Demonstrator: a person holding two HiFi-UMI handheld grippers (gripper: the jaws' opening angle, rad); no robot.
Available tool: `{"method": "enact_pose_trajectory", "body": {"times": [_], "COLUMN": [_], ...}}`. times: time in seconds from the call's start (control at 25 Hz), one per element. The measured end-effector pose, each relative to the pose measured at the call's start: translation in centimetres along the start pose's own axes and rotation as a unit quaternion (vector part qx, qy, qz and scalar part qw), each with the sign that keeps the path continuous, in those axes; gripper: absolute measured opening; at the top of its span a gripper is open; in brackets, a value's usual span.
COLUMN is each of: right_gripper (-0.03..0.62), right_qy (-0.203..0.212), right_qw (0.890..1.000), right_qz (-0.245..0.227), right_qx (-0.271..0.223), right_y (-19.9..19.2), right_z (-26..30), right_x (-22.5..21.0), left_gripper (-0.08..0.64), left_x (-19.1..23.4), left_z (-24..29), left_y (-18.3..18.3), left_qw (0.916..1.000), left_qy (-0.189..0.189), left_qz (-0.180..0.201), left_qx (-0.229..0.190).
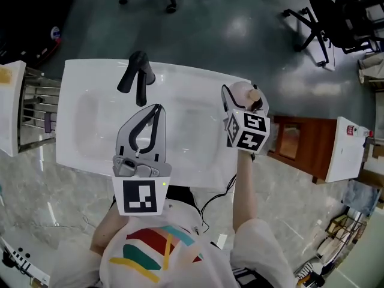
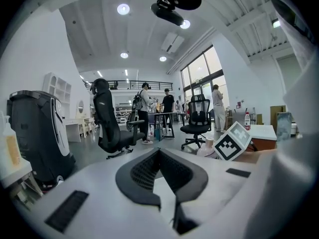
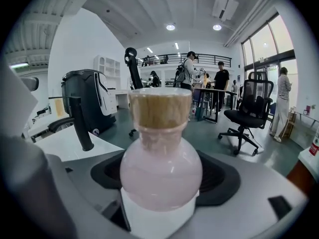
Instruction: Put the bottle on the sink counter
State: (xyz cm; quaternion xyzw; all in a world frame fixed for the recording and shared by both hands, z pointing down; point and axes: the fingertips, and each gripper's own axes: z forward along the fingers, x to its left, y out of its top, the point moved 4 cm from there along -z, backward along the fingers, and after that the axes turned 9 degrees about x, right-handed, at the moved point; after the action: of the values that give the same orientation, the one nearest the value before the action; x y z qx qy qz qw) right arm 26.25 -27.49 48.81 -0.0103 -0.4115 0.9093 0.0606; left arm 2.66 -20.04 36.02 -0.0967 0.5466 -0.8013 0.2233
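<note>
A round pink bottle (image 3: 160, 168) with a cork-coloured cap (image 3: 160, 108) fills the right gripper view, held upright between the jaws. In the head view the bottle (image 1: 242, 92) is over the far right corner of the white sink counter (image 1: 198, 83), and my right gripper (image 1: 239, 102) is shut on it. I cannot tell whether its base touches the counter. My left gripper (image 1: 156, 109) hovers over the basin near the middle, its jaws meeting at the tips with nothing between them. In the left gripper view its dark pads (image 2: 144, 171) close to a point.
A black faucet (image 1: 138, 75) stands at the back of the basin (image 1: 96, 125). A metal rack (image 1: 36, 110) is left of the counter, and a wooden table (image 1: 297, 141) and a white cabinet (image 1: 345, 152) are right of it. Office chairs (image 1: 336, 17) stand beyond.
</note>
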Motion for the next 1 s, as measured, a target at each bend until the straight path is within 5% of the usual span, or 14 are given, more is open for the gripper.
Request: {"method": "enact_pose_trajectory", "body": {"times": [1.0], "right_gripper": [0.394], "right_qy": [0.007], "right_qw": [0.997], "right_qz": [0.012], "right_qx": [0.080], "right_y": [-4.2], "right_z": [4.0], "right_x": [-1.1], "left_gripper": [0.017], "left_x": [-1.7], "left_z": [1.3], "left_y": [-1.5], "left_qw": [0.9986], "left_qy": [-0.019], "left_qz": [0.027], "left_qx": [0.041]}}
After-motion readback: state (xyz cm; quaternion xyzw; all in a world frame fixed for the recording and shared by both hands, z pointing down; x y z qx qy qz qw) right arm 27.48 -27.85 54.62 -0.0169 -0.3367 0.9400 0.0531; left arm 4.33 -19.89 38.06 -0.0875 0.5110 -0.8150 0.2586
